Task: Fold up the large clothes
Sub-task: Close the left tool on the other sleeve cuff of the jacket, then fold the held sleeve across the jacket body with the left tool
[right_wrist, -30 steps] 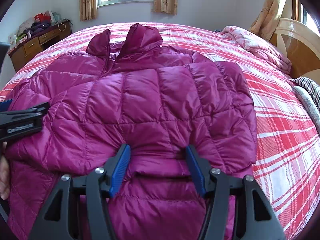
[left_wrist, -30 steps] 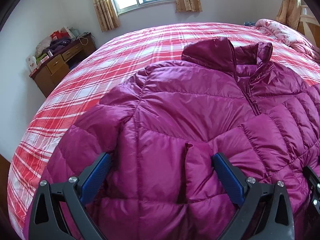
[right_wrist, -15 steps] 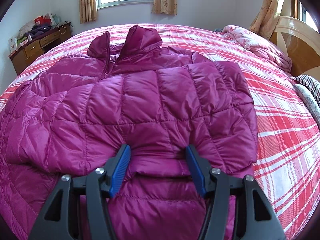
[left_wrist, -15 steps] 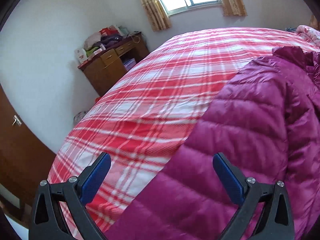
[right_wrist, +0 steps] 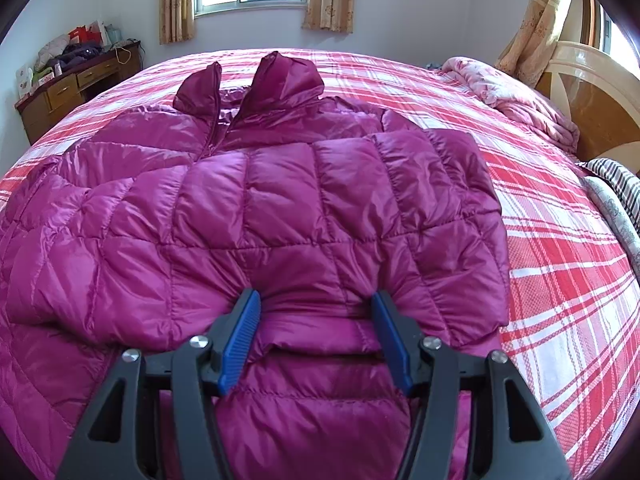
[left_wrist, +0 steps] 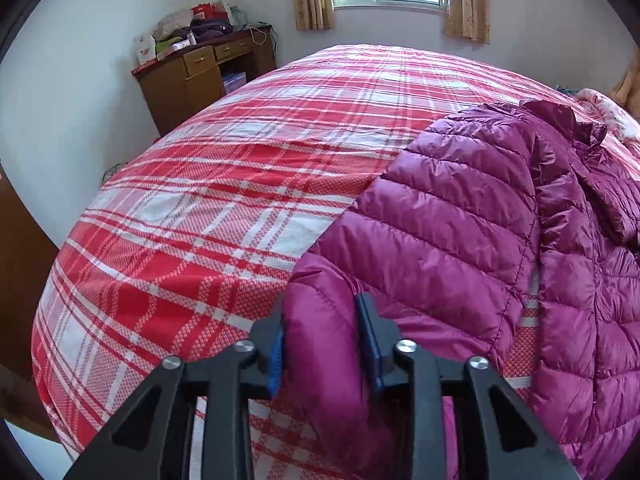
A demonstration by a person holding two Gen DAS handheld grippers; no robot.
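Observation:
A magenta quilted down jacket (right_wrist: 280, 208) lies front up on a red plaid bed, collar toward the window. Its right sleeve is folded across the body. In the left wrist view the jacket's left sleeve (left_wrist: 440, 216) stretches out over the bedspread. My left gripper (left_wrist: 320, 340) is shut on the cuff end of that sleeve, its blue pads pressing the puffy fabric from both sides. My right gripper (right_wrist: 316, 336) is half open, its pads straddling a bulge of the folded sleeve near the jacket's lower part, without squeezing it.
The red-and-white plaid bedspread (left_wrist: 200, 216) covers a large bed. A wooden desk (left_wrist: 192, 76) with clutter stands at the far left wall. A pink quilt (right_wrist: 516, 96), a headboard (right_wrist: 592, 92) and a striped pillow (right_wrist: 620, 184) are at the right.
My left gripper has swung left off the jacket's body to the outstretched left sleeve and closed on its cuff end. My right gripper has stayed in place.

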